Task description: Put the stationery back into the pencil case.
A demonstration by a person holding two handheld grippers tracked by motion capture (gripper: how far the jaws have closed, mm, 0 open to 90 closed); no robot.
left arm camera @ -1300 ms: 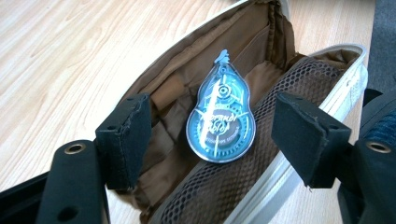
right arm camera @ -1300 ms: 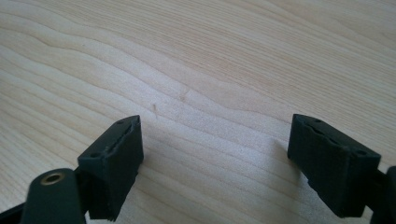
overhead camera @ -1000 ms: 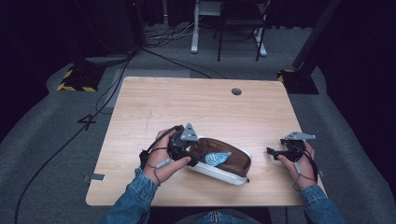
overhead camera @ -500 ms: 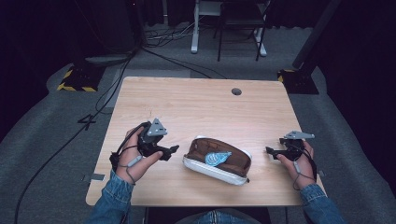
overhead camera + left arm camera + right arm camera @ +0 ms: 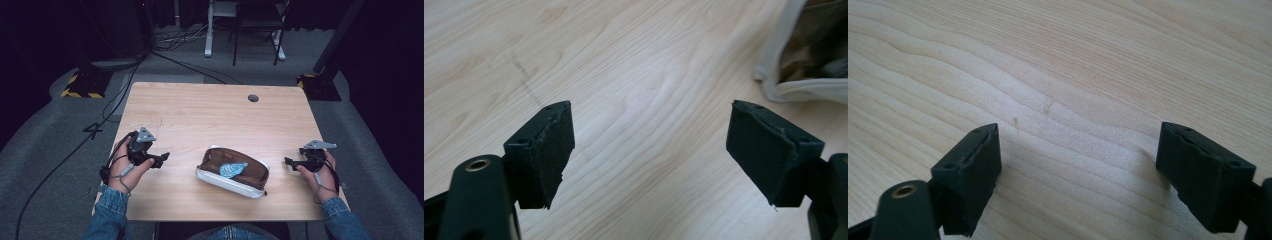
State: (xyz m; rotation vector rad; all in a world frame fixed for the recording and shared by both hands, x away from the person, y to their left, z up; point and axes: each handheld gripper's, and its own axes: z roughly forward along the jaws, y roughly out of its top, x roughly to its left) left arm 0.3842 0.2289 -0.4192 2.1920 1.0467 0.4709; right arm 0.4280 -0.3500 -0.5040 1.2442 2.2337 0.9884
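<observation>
A brown pouch (image 5: pixel 233 170) with a white rim lies on its side near the front middle of the wooden table (image 5: pixel 210 115), its mouth open, with a light blue item (image 5: pixel 231 169) inside. A corner of the pouch (image 5: pixel 804 60) appears at the upper right of the left gripper view. My left gripper (image 5: pixel 161 159) rests at the table's front left, a hand's width from the pouch, open with nothing between its pads (image 5: pixel 546 150). My right gripper (image 5: pixel 289 162) is at the front right, open and empty, its pads (image 5: pixel 970 172) wide apart over bare wood.
A round cable hole (image 5: pixel 253 98) sits at the table's far right. Beyond the table are floor cables (image 5: pixel 175 40), a white desk frame (image 5: pixel 240 30) and yellow-black striped bases (image 5: pixel 80 87). The left gripper's cable (image 5: pixel 75 150) trails off the table's left edge.
My left gripper has let go of the pouch's left end and moved left across the table, ending apart from it. The pouch and my right gripper have stayed put.
</observation>
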